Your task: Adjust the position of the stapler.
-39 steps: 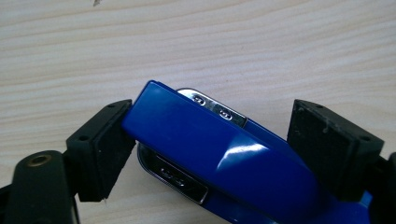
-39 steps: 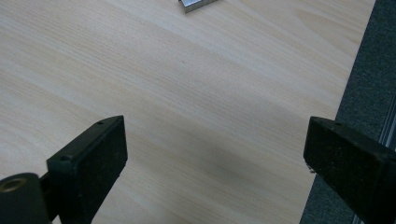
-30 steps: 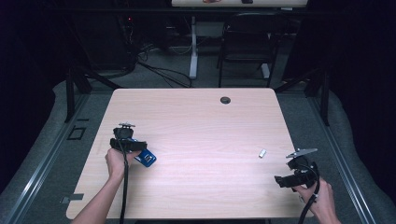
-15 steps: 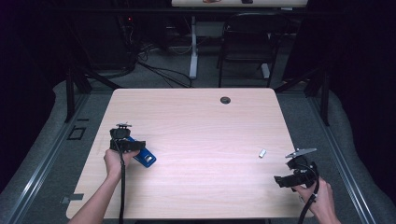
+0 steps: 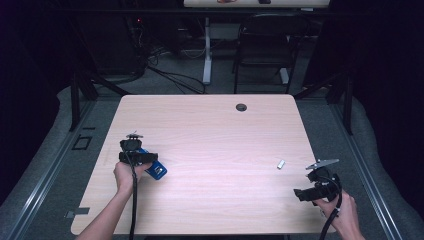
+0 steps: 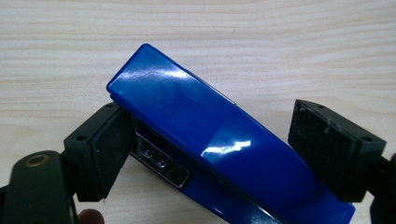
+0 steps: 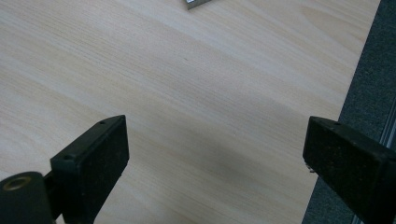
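On the left part of the desk (image 5: 215, 150), a blue stapler (image 6: 224, 149) is lying slanted between the fingers (image 6: 100, 149) of the left gripper (image 5: 137, 156). One finger is touching the stapler's side near its shiny metal part. The other finger is sitting just beside the stapler's far end, and whether it is pressing on it is hard to tell. These fingers have just been opening a little, with the stapler between them. A person's left hand (image 5: 125, 176) is holding this gripper close to the desk's left edge.

Far over on the right side, a small silver thing (image 5: 281, 163) is lying on the wood. Near it, by the desk's right edge, the right gripper (image 5: 320, 187) is hanging over the desk in the person's right hand (image 5: 342, 212). Its fingers (image 7: 93, 163) are standing wide apart and are holding nothing, with bare wood under them. Grey floor (image 7: 373, 70) is showing past the desk's edge.
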The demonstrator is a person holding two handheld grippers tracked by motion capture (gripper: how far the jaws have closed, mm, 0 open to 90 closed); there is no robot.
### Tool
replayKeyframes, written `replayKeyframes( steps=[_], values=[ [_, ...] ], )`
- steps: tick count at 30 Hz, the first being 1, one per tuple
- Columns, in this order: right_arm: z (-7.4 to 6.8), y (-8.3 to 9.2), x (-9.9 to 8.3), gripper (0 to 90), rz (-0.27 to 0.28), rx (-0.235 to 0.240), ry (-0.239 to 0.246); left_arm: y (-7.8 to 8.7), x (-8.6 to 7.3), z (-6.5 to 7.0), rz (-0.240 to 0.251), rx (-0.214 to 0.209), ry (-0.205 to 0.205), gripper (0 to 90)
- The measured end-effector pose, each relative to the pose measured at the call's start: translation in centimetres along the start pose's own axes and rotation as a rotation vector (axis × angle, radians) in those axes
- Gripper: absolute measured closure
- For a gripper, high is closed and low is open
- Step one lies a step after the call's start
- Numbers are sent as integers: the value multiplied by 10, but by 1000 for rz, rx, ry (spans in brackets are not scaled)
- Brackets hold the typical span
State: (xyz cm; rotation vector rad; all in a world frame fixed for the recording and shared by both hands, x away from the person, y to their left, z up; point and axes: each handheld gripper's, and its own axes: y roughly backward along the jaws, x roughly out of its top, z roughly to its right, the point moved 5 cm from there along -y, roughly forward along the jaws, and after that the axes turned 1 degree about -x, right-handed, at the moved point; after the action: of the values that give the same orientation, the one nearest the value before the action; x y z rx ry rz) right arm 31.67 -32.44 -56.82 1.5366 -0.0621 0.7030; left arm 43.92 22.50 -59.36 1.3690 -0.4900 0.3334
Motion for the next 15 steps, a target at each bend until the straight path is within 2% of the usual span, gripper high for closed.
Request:
replayKeyframes(
  steps=[2,5,11,15],
  values=[
    [0,0,0,67,-1,3,7,1,0,0,-2,-19,-7,176],
    [-1,-1,1,67,-2,6,3,2,0,2,-1,-27,-39,229],
    [-1,0,1,73,-3,5,3,3,-1,14,-17,-28,-139,347],
    [-1,-1,0,75,-6,1,6,4,-2,21,-21,-43,-188,419]
  ],
)
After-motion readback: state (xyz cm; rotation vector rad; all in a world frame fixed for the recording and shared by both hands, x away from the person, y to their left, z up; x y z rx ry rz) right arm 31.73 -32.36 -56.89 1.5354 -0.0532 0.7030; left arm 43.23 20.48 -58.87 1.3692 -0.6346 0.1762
